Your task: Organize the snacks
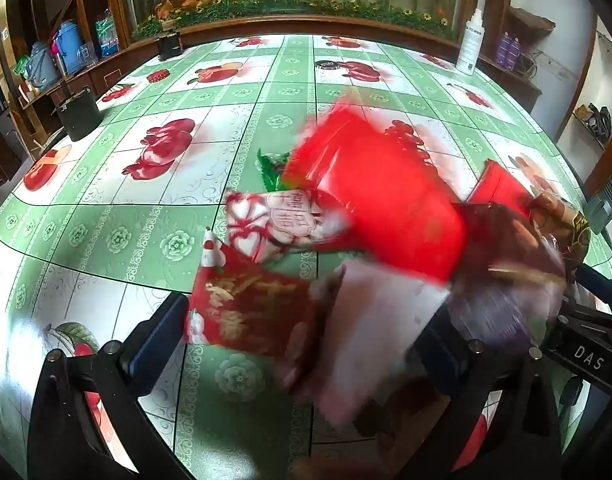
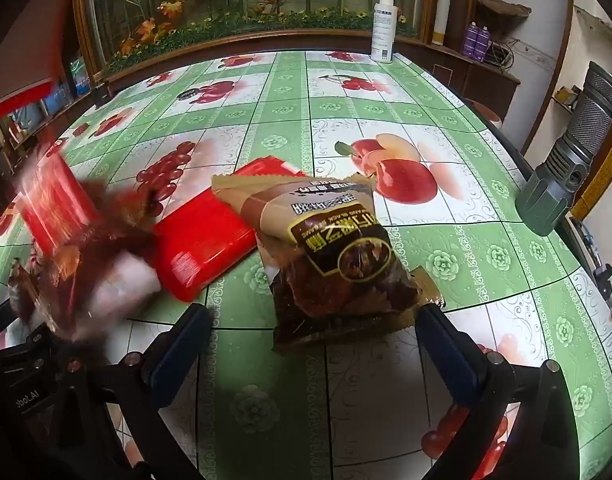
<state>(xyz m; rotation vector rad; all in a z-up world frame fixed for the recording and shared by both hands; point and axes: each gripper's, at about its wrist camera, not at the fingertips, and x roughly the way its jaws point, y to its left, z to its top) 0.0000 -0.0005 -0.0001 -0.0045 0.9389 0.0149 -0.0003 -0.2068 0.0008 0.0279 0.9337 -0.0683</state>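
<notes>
Left gripper (image 1: 306,344): jaws spread wide, blue pads (image 1: 158,332) apart. Several snack packets sit smeared with motion blur in front of and between the fingers; cannot tell whether any is actually pinched. Readable ones: dark red foil packet with gold lettering (image 1: 254,312) nearest the left finger, red-and-white patterned packet (image 1: 274,220) just beyond it, large glossy red packet (image 1: 378,196) over the middle, a pale blurred packet (image 1: 370,320) low between the fingers, brown packet (image 1: 506,248) to the right. All over the table with the green-and-white fruit-print oilcloth (image 1: 146,200).

Right gripper (image 2: 314,344): jaws released, wide apart, holding nothing. Brown-and-tan plastic snack bag with a dark label and a clear window (image 2: 330,256) lies flat on the oilcloth just ahead, its near end between the two blue pads (image 2: 186,340), touching neither that I can see. Flat red plastic packet (image 2: 210,224) lies just left of it, partly under the bag's top edge. The blurred red/brown bundle (image 2: 74,248) is at far left.

Other items: white spray bottle (image 2: 384,26) at the far table edge, grey knurled flashlight-like cylinder (image 2: 570,148) at the right edge, black cup (image 1: 80,114) on the left side.
</notes>
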